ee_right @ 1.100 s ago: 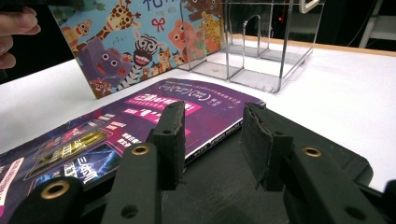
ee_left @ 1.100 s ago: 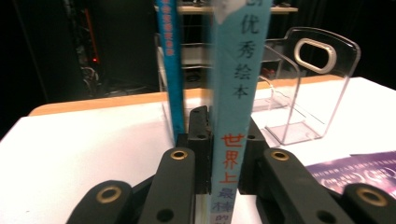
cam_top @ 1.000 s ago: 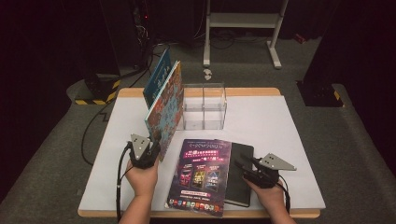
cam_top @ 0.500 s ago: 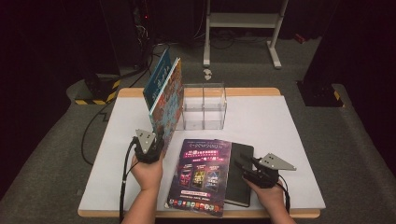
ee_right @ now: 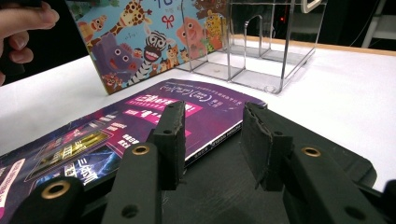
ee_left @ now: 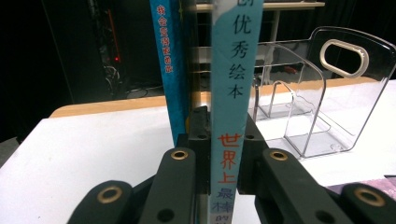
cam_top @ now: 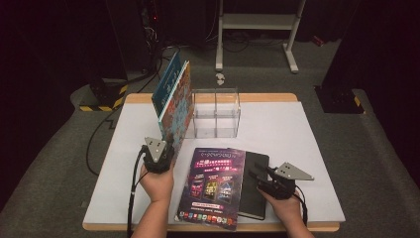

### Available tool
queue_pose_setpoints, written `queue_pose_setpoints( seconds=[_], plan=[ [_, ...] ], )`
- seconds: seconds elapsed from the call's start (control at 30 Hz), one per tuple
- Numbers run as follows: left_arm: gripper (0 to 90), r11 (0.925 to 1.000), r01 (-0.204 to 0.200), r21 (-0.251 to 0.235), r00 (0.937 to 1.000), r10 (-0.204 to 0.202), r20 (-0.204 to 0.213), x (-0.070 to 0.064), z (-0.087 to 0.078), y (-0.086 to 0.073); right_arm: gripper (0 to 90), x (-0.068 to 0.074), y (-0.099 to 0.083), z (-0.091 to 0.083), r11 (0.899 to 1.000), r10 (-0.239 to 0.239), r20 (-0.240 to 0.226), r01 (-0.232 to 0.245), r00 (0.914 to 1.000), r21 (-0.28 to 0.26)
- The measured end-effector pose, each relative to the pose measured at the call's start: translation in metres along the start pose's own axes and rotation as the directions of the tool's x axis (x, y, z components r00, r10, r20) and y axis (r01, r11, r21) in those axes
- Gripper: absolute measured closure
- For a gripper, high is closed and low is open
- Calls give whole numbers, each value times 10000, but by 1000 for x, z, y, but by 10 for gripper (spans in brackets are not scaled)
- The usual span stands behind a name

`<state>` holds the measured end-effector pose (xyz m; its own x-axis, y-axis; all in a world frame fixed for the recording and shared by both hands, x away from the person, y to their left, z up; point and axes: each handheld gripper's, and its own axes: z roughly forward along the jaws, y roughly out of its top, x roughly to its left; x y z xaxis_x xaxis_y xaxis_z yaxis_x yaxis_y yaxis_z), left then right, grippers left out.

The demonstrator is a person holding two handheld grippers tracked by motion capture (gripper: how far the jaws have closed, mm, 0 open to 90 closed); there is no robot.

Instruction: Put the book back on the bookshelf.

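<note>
Pinching the picture book (ee_left: 229,154) upright by its spine, the left gripper (ee_left: 223,140) (right gripper (ee_right: 212,135) spread).

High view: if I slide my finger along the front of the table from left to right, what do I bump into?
Left tool holding the upright picture book → purple magazine lying flat → black notebook → right tool at the notebook's edge.

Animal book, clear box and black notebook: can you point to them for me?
animal book (ee_right: 154,39), right gripper view, on its zebra cover.
clear box (cam_top: 216,113), high view, on its front wall.
black notebook (cam_top: 255,191), high view, on its bare cover.
</note>
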<state>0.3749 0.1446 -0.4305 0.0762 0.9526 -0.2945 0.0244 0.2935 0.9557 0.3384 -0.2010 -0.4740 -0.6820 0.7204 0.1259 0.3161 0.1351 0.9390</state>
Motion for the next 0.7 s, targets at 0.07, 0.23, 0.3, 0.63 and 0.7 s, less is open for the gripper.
queue_pose_setpoints(
  seconds=[0.07,0.23,0.3,0.63,0.7],
  plan=[
    [810,9999,90,-64,9999,-91,-96,0,0,0,597,0,0,0,10000,-11,-7,11,10000,-13],
    [809,9995,278,-170,9994,-281,-186,0,0,-1,597,2,0,1,10000,-45,-36,45,10000,-2],
    [809,9993,338,-161,9993,-340,-161,2,0,0,597,2,0,1,10000,-48,-45,48,10000,-1],
    [797,9998,212,-66,9998,-211,69,8,-2,0,597,3,-1,2,9999,-126,-58,126,9999,66],
    [793,10000,90,-42,9999,-89,138,9,-3,-1,596,4,-1,3,9999,-120,-57,120,9999,114]
  ],
)
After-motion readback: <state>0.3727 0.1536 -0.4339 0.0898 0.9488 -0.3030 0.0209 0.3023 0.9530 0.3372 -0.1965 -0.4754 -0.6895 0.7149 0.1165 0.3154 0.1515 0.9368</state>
